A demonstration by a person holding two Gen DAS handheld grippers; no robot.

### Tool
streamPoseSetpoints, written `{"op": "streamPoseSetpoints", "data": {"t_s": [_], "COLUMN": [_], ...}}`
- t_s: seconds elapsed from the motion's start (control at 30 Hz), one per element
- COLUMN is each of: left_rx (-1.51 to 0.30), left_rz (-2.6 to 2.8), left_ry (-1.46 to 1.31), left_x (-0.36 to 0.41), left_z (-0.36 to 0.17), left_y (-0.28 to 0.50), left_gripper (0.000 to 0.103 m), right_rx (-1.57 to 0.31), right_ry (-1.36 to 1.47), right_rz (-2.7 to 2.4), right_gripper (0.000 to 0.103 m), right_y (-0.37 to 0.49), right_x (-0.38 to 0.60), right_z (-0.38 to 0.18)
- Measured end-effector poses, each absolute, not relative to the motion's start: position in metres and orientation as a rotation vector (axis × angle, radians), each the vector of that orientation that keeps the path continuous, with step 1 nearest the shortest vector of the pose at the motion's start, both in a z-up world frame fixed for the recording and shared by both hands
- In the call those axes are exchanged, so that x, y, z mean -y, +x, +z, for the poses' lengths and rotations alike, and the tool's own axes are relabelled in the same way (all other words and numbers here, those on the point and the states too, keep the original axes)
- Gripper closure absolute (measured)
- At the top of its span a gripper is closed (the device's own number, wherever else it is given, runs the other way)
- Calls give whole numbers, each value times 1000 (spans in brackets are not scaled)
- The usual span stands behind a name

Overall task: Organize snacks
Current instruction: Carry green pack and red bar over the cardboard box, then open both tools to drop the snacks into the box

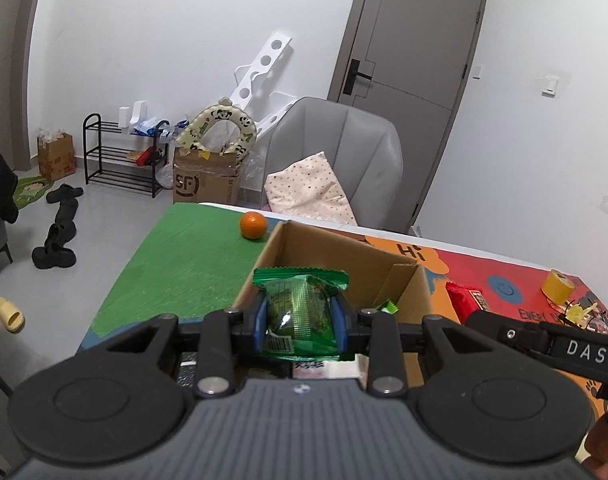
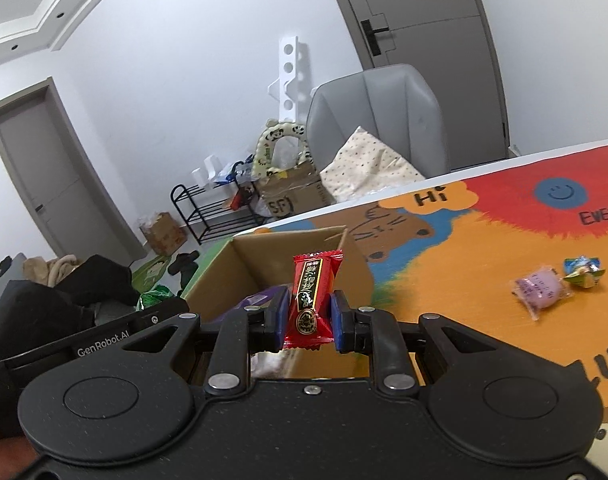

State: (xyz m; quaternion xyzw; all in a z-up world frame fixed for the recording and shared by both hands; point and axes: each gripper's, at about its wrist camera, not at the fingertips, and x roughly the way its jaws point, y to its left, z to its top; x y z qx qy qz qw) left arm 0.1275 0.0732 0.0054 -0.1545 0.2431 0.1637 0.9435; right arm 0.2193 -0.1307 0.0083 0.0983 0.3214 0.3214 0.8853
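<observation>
Both claws' snacks above the cardboard box (image 1: 414,296) rim.

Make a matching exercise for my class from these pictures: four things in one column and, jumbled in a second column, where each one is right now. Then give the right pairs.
Things
1. green snack packet
2. red snack packet
3. orange
4. purple snack

Places
A. lying on the orange part of the table mat
B. gripped by the right gripper
C. on the green mat behind the cardboard box
D. gripped by the left gripper

Pairs: 1-D, 2-B, 3-C, 4-A
</observation>
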Motion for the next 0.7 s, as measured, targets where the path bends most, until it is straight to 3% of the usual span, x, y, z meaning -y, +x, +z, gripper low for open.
{"op": "streamPoseSetpoints", "data": {"t_s": [0.6, 0.7], "left_rx": [-498, -497], "left_rz": [342, 339], "left_ry": [-360, -366], "left_x": [-97, -100], "left_z": [4, 3], "left_y": [108, 106], "left_gripper": [66, 60], "right_rx": [-691, -694], "right_ry": [147, 135], "right_rz": [711, 714], "right_gripper": [82, 82], "right_y": [205, 203], "right_x": [90, 85], "right_z": [8, 7]}}
